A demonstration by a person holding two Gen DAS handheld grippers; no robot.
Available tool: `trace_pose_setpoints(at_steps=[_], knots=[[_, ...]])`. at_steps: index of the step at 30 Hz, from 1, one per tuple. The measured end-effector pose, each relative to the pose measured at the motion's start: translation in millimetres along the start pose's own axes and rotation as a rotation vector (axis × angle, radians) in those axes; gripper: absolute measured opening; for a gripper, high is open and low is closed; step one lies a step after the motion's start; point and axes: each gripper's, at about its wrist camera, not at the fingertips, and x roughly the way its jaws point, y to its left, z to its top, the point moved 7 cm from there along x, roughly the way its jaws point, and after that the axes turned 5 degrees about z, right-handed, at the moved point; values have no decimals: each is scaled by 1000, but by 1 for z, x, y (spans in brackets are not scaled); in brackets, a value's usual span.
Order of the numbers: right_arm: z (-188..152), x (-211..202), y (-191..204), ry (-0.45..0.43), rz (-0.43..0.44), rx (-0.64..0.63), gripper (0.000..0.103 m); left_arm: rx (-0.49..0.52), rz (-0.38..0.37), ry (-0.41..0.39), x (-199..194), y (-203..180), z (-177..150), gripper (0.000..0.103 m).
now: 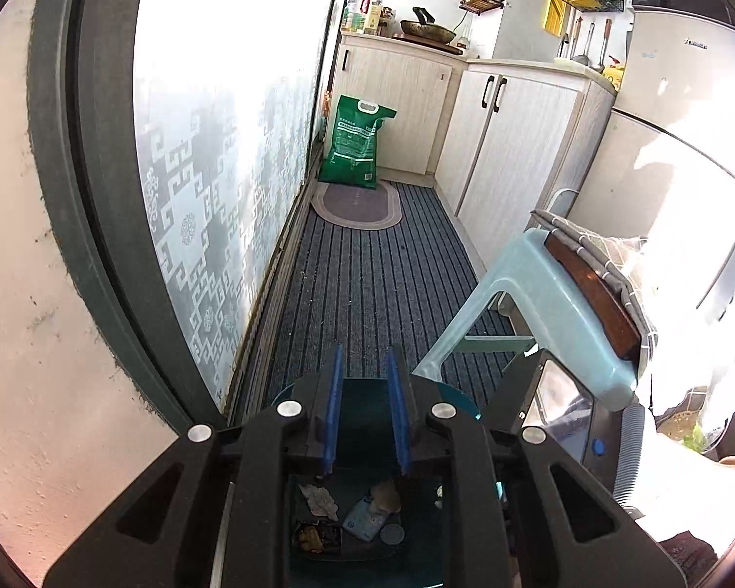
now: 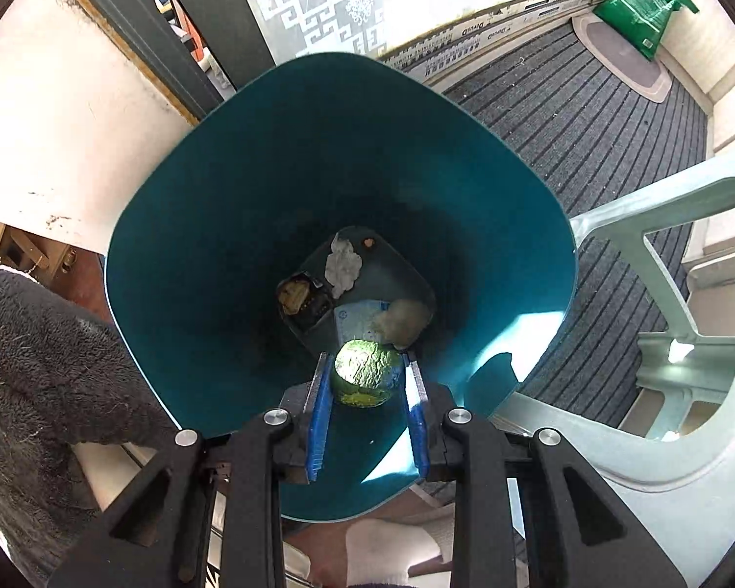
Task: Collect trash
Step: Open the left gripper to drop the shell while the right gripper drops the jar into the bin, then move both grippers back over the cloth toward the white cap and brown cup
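While the right gripper (image 2: 365, 375) points straight down into the deep teal plastic waste bin (image 2: 210, 225), a crumpled green-yellow ball of wrapper (image 2: 365, 372) sits between its two blue-padded jaws, near their tips, both pads touching its sides, so the jaws are pinching it, held partway apart by the ball. Ball is roundish, wrinkled, shiny on its sunlit left face, yellowish along the lower edge; it hangs inside the bin mouth, above the bottom, not touching the litter below. On the bin floor, four main pieces: one white crumpled tissue (image 2: 342, 264), one dark snack packet with yellow-brown print (image 2: 301, 300), one pale blue flat pack (image 2: 355, 321), one beige crumpled lump (image 2: 404, 321); also one small orange speck near the far edge. The left gripper (image 1: 365, 416) is above the same bin and angled toward the striped grey floor mat (image 1: 367, 274); its two blue jaws stand narrowly apart with nothing between them, no contact with anything. Below its body the bin bottom and the same litter show through. One pale blue plastic stool (image 1: 529, 304) stands just beside the bin, carrying a folded grey cloth (image 1: 598, 255). One green printed sack (image 1: 355, 142) leans against the cream cabinets (image 1: 509, 147) at the far end, one oval mat in front of it. A dark fleece sleeve (image 2: 39, 353) shows at the left of the right wrist view.
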Motion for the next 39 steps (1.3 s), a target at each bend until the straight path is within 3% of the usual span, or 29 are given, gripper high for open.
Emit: trace_pose_setpoints(at_steps=[7, 8, 14, 22, 30, 39], knots=[[-10, 11, 1, 7, 0, -17, 31, 17, -30, -68, -21, -19, 19, 20], [-10, 10, 0, 0, 5, -13, 35, 16, -34, -78, -24, -21, 22, 20], [-8, -12, 2, -68, 13, -29, 35, 11, -54, -105, -31, -27, 36, 20], [6, -71, 13, -262, -53, -107, 31, -4, -53, -125, -31, -34, 47, 20], [12, -162, -3, -485, -100, -73, 29, -2, -45, -156, -29, -42, 57, 18], [-14, -218, -54, -593, -188, 8, 27, -27, -74, -211, -33, -53, 79, 18]])
